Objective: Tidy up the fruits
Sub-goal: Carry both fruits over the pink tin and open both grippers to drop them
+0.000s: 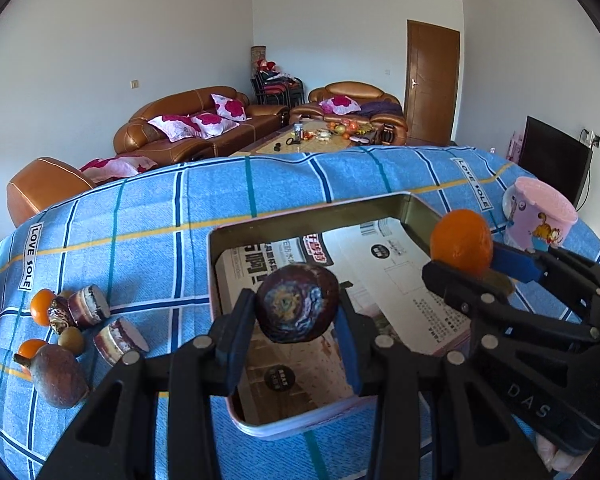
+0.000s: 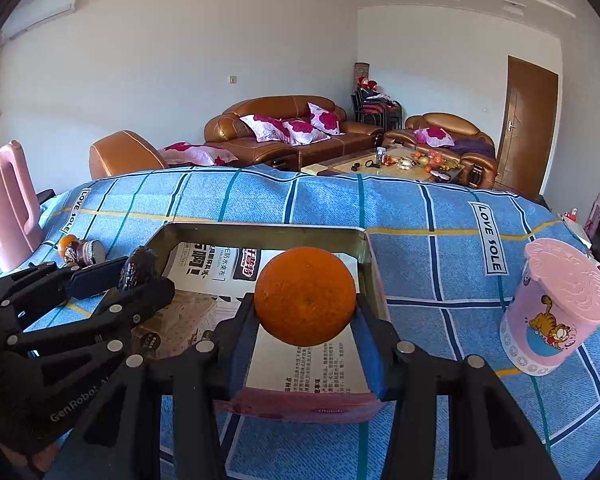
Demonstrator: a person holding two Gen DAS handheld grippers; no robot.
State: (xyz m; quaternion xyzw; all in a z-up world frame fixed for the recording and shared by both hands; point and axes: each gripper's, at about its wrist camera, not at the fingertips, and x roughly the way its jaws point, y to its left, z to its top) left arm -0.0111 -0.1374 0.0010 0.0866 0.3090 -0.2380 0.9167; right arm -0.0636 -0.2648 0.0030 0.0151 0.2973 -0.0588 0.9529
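My left gripper is shut on a dark purple-brown round fruit, held above the near left part of a rectangular metal tin lined with printed paper. My right gripper is shut on an orange, which hangs over the tin's near right part. In the left wrist view the orange and right gripper show at the right. The right wrist view has the left gripper with the dark fruit at its left. More fruit lies in a heap on the blue checked cloth, left of the tin.
A pink cartoon cup stands right of the tin on the cloth. A pink jug stands at the far left. The heap holds small oranges, cut dark fruit halves and a brown pear-shaped fruit. Beyond the table are sofas.
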